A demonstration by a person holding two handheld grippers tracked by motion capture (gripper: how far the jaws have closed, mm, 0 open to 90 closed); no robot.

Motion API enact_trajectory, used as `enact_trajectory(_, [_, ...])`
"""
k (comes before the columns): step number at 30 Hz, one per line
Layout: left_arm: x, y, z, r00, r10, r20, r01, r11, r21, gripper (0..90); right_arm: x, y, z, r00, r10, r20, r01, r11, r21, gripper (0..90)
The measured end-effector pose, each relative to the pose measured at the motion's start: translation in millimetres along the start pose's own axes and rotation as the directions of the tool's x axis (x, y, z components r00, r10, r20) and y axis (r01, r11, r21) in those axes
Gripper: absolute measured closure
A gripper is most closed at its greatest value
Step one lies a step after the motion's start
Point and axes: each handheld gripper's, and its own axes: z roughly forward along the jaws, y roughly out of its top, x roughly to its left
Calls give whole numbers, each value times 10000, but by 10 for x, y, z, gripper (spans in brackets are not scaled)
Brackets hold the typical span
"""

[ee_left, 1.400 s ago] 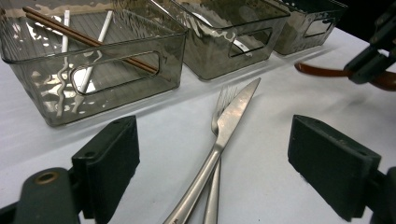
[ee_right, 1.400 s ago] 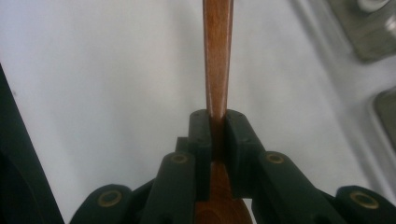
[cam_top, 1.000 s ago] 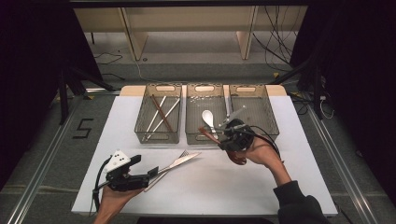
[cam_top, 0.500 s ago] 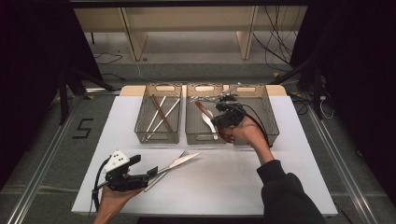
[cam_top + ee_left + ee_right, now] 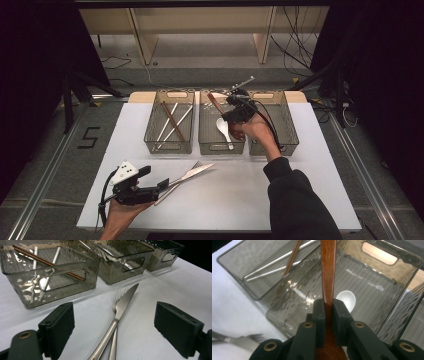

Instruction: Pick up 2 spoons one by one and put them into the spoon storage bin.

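One wooden spoon (image 5: 328, 272), brown, clamped in the right tongs (image 5: 328, 312); pads pressed flat on either side of the handle, close to where it widens into the bowl; long axis running straight out ahead of those tongs, far end of the handle pointing toward the far rim of the middle bin (image 5: 205, 142); carried above that bin, clear of its floor as far as can be judged.

Three smoked clear bins in a row at the far side of the bench (image 5: 310, 165); left bin (image 5: 150, 135) holding chopsticks (image 5: 170, 120); middle bin holding one white spoon (image 5: 223, 126), lying directly under the right tongs; right bin (image 5: 292, 135) just beside the carrying hand.

Next move judged as lowering the wooden spoon into the middle bin, handle kept along the bin's near-to-far length, beside the white spoon rather than across it.

Two steel pieces, knife (image 5: 125, 302) over fork (image 5: 117, 293), crossed on the bench near the left side; handles pointing back between the jaws of the left tongs (image 5: 113, 322); those jaws spread wide apart, touching nothing; left hand much the nearer to this pair, right hand well apart from it.
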Motion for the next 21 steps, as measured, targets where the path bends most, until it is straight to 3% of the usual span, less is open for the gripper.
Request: enact_trajectory(21, [4,2,-2,10000,-1,24,1,10000,-5,161,-103,84,247,9973,534,509,-532,9986,-61,821])
